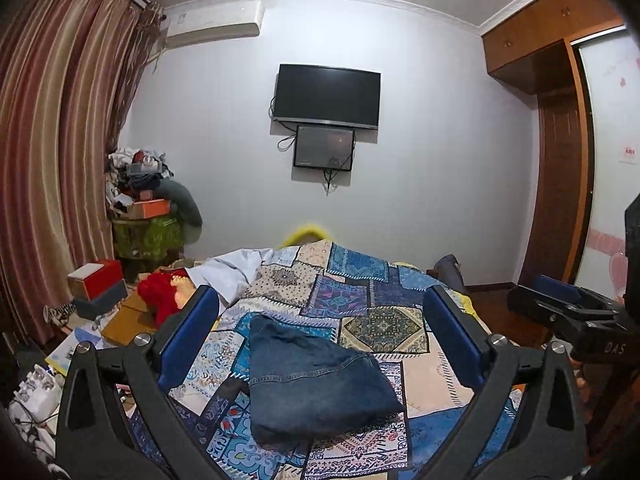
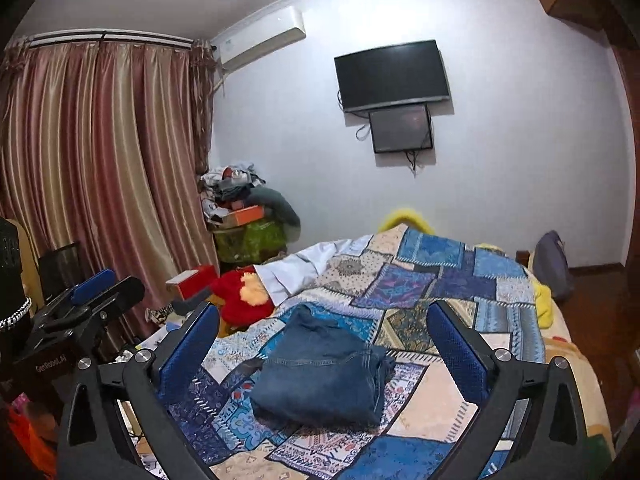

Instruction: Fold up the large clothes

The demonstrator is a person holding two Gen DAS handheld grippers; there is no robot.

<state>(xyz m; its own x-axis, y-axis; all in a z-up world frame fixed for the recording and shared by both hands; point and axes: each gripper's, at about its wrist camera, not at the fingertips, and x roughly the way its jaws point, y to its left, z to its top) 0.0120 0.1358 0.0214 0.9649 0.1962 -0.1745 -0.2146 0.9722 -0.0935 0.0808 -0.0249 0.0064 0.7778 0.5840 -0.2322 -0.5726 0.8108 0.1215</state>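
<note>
1. Right now you are holding both tools back from the bed: the left gripper point(image 1: 320, 336) and the right gripper point(image 2: 322, 344) are standing wide, with nothing between their blue pads.
2. The folded jeans point(image 1: 316, 384) are lying as a compact bundle on the patchwork bedspread point(image 1: 360, 280), near the front edge, well apart from the red plush toy point(image 2: 240, 300).
3. Judging by this, the fold is looking finished.
4. If you are reaching in again, you are risking a finger snagging the loose top layer and dragging it open.
5. The soft bedspread may also be bunching underneath and tilting the bundle.
</note>
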